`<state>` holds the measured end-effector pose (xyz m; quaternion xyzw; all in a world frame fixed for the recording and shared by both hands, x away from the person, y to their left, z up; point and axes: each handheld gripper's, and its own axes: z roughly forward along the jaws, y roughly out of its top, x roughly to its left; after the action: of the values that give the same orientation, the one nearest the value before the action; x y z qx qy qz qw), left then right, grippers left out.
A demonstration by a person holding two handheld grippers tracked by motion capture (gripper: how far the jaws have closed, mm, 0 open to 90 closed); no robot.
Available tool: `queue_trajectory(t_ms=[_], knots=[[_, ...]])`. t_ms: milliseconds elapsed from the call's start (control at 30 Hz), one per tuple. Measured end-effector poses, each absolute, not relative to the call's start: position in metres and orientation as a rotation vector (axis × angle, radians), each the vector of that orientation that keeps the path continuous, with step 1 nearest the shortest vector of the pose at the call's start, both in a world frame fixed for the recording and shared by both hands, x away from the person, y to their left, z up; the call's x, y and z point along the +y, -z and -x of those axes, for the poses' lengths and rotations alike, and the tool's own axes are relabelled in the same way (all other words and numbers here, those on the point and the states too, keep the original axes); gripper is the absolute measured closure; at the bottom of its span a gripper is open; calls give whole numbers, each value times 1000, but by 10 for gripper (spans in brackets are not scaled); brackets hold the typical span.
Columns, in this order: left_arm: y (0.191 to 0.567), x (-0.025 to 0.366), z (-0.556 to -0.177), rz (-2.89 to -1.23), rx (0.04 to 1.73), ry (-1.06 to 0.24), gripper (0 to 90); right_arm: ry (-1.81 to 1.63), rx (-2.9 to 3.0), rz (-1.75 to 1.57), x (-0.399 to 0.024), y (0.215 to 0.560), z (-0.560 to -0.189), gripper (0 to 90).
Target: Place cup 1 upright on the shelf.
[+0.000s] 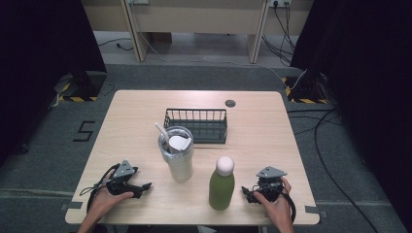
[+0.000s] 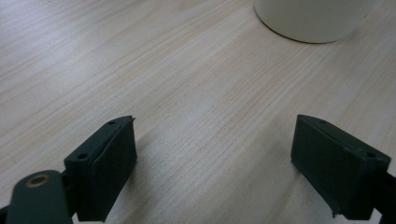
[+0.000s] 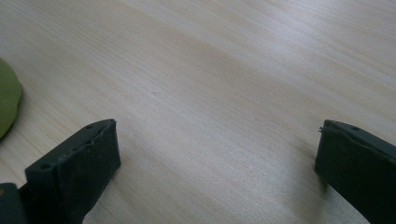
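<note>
Fingers of both the left gripper (image 2: 215, 163) and right gripper (image 3: 217, 172) spread empty, tumbler (image 2: 313, 18) cropped

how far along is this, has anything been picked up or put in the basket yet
Nothing looks done yet. The wire basket holds nothing I can see, and the white cup and green bottle stand upright on the table in front of it. In hand: nothing; the left tongs and right tongs rest open near the front edge, apart from both. Any grasping or moving is still to come.
</note>
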<state>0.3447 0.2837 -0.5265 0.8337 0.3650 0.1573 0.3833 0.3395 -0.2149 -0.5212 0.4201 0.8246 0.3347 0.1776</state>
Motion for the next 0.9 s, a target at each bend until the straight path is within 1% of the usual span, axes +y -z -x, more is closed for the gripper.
queue_trajectory(t_ms=[633, 900], knots=[[526, 284, -345, -2126, 930, -399, 135, -947, 2331, -1194, -214, 521, -340, 4], [526, 285, -345, -2120, 917, -383, 149, -947, 2330, -1194, -214, 521, -341, 4]])
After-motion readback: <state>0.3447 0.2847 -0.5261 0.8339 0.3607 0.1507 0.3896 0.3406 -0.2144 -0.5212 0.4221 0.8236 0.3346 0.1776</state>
